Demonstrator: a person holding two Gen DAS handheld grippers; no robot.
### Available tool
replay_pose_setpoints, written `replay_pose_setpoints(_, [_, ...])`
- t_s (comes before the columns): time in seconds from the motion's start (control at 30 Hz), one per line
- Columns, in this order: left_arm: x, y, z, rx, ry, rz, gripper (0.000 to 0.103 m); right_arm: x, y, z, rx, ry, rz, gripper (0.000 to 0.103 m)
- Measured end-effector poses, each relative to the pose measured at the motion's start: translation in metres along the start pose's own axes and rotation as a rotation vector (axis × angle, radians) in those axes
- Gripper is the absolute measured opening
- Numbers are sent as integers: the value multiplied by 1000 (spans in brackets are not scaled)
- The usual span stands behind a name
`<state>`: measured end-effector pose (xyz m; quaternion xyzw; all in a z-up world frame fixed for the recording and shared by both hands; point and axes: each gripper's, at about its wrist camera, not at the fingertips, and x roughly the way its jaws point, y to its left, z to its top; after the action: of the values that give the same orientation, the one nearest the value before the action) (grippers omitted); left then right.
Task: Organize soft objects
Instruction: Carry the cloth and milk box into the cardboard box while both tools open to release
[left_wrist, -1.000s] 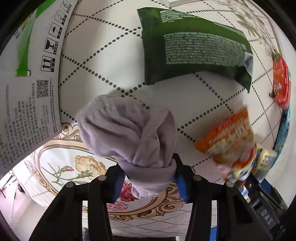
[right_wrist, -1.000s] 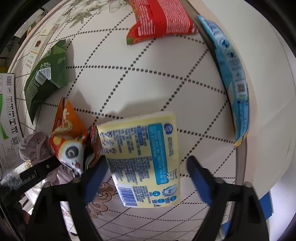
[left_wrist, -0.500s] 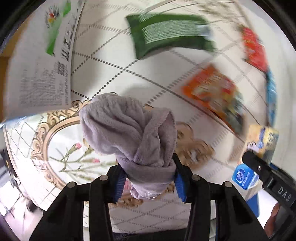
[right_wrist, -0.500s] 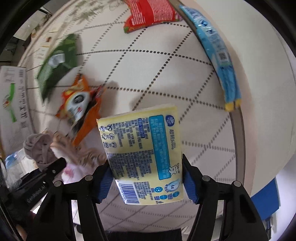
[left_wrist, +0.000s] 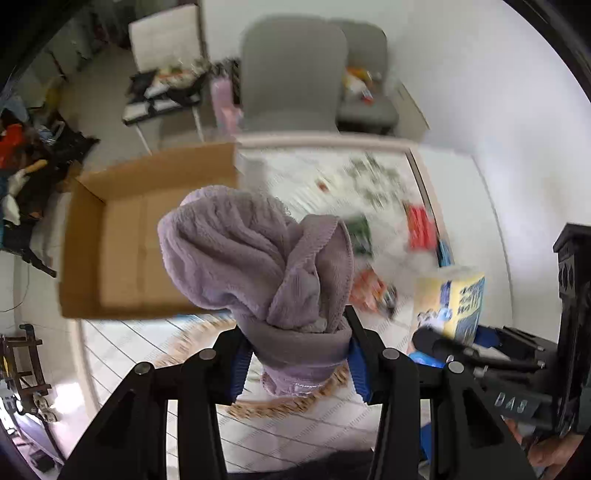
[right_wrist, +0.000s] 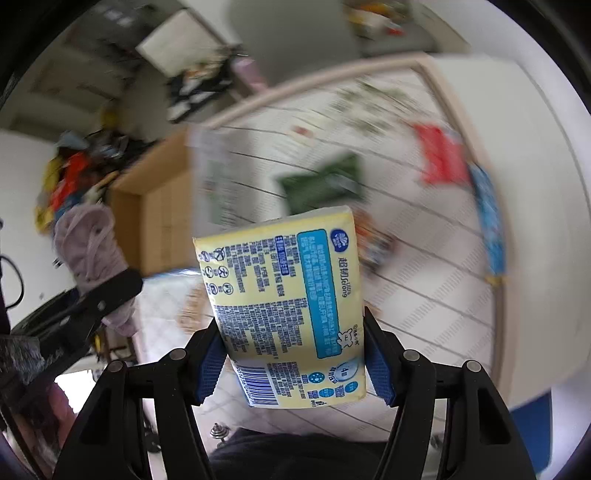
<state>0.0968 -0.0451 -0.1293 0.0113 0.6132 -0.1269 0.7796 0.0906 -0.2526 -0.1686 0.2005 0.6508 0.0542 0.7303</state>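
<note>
While my left gripper (left_wrist: 297, 354) is lifted above the table (left_wrist: 458, 192), its blue pads (left_wrist: 357, 365) are clamped on the bunched lower end of a lilac towel (left_wrist: 255, 254); the rest of the cloth billows up and forward between the fingers, clear of any surface. Beyond it, at the left edge of the table, stands an open cardboard box (left_wrist: 122, 243), its brown inside facing the left wrist camera.

My right gripper (right_wrist: 293, 363) is closed on a yellow tissue pack (right_wrist: 284, 306), the pads pressing its two long sides, the printed back with the blue panel and barcode turned toward the lens. It too hangs in the air above the patterned tablecloth. From the left wrist view the same pack shows at the right, just beside the towel, with the other gripper's black body under it.

Still lying on the cloth (much of it smeared by motion blur) are a green packet (right_wrist: 325, 182) near the middle, a red packet (right_wrist: 441, 158) toward the far right edge, a blue packet (right_wrist: 487, 218) along the table's rim just beside the red one, and an orange packet (left_wrist: 371, 290) close behind the tissue pack. Two grey chairs (left_wrist: 295, 70) stand past the far end of the table.
</note>
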Motion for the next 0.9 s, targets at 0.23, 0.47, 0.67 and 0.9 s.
replay_pose_setpoints(0.23, [24, 96, 66, -101, 28, -3, 42, 48, 111, 54, -81, 29, 24, 68])
replay_pose_setpoints(0.47, [94, 185, 122, -195, 164, -59, 42, 151, 182, 114, -87, 104, -51, 68])
replay_pose_setpoints(0.67, [161, 227, 150, -206, 283, -138, 42, 233, 194, 151, -47, 165, -134, 68])
replay_pose_setpoints(0.9, [213, 241, 166, -215, 373, -180, 44, 289, 193, 176, -41, 185, -215, 68])
